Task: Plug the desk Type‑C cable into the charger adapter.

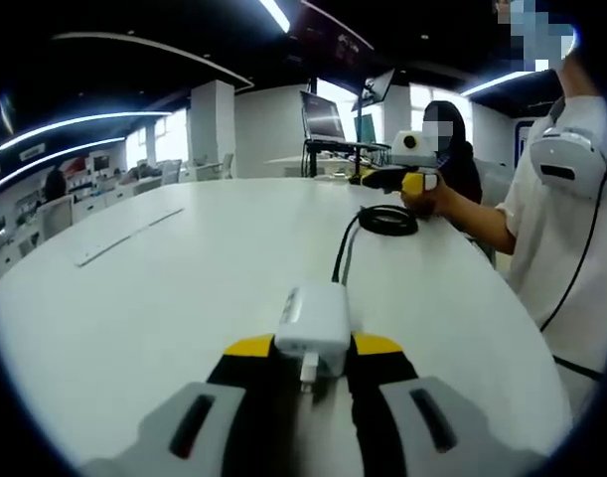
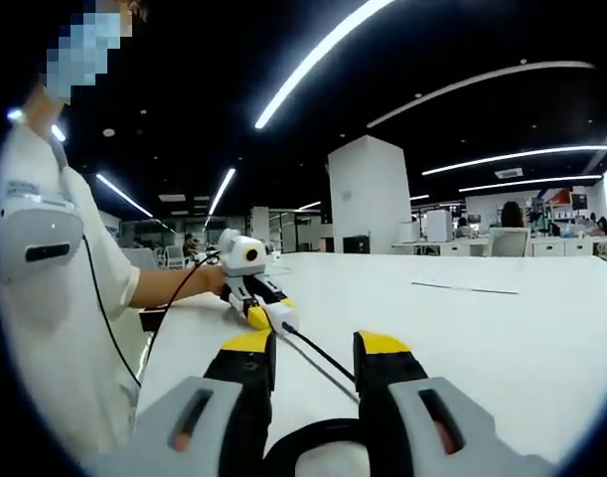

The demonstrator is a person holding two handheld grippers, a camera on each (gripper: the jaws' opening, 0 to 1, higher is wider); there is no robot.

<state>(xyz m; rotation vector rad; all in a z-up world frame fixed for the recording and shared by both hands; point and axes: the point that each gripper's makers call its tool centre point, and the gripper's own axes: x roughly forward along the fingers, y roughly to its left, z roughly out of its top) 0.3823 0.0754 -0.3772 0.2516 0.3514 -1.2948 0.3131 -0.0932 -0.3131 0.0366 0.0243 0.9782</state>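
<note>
Tongs, left: I see the yellow-tipped jaws pinching a white adapter, one jaw on each side. The adapter is a rounded white block standing on the white table, with a short white plug stub hanging from its near face between the jaws.

Cable: black, coiled in a loose ring on the table at 1 o'clock from the adapter, well apart from it. One strand runs from the coil back toward the adapter and ends behind its upper edge; I cannot tell whether it touches.

Tongs, right: jaws spread, nothing between the tips. A black cable strand crosses the gap and lies on the table; part of the coil shows at 6 o'clock, low between the jaws. I cannot tell whether the jaws touch it.

Left tongs seen from the right gripper view: at 11 o'clock, held by the person's hand, with the white adapter at the tips and the strand leading up to it.

Right tongs seen from the left gripper view: at 1 o'clock, just beyond the coil, in the person's hand.
</note>
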